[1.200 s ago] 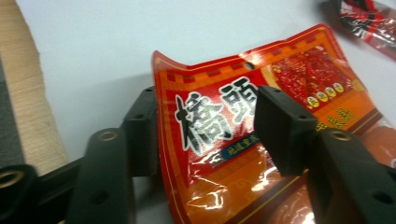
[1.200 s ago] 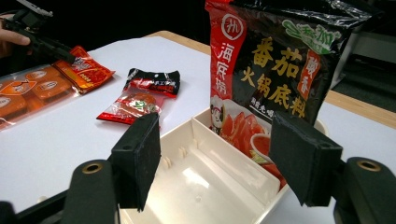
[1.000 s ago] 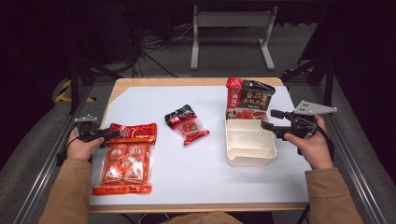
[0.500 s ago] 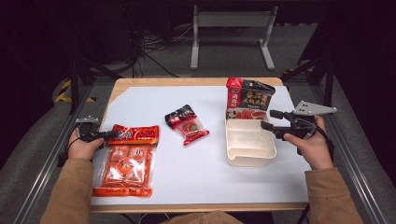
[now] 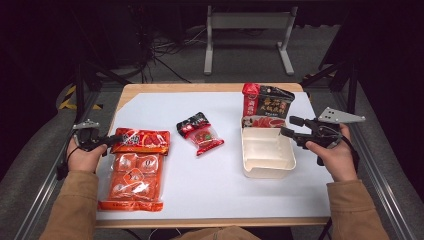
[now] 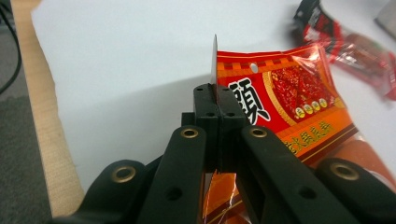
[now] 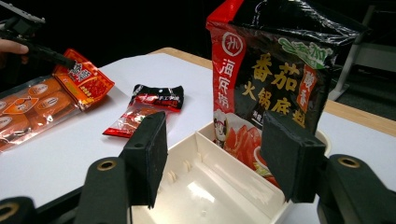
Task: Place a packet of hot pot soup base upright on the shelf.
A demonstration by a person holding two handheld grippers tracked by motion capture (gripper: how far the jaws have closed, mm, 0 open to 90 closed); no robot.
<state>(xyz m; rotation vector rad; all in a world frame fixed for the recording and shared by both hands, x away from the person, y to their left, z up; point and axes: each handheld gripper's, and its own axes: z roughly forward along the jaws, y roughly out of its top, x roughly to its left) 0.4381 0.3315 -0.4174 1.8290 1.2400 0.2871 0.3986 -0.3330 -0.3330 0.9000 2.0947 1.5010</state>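
My left gripper (image 6: 215, 100) is clenched on the top-left corner of the large orange-red pouch (image 5: 134, 167), the film standing on edge between the jaws. The pouch lies flat on the white table sheet (image 5: 215, 185) at roughly 9 o'clock, lengthwise toward me, with its header band at the far end.

Handling judgement: the pouch is thin, glossy film around several separate inner packets, so I expect it to be limp, fairly heavy for its stiffness, and slippery. Held by one corner it will likely sag and swing, with the contents sliding toward the low end. The flat sealed header, near the hang hole (image 6: 253, 68), is the preferred grip: no contents under the pads, so nothing gets crushed. Avoid pinching the bulging packets.

My right gripper (image 5: 289, 126) is released, jaws spread wide, hovering over the far rim of the cream tray (image 5: 267, 167) at 3 o'clock. A tall black-and-red bag (image 7: 275, 79) stands in the tray's far compartment. A small dark sachet (image 5: 199, 132) lies at centre, apart from both.
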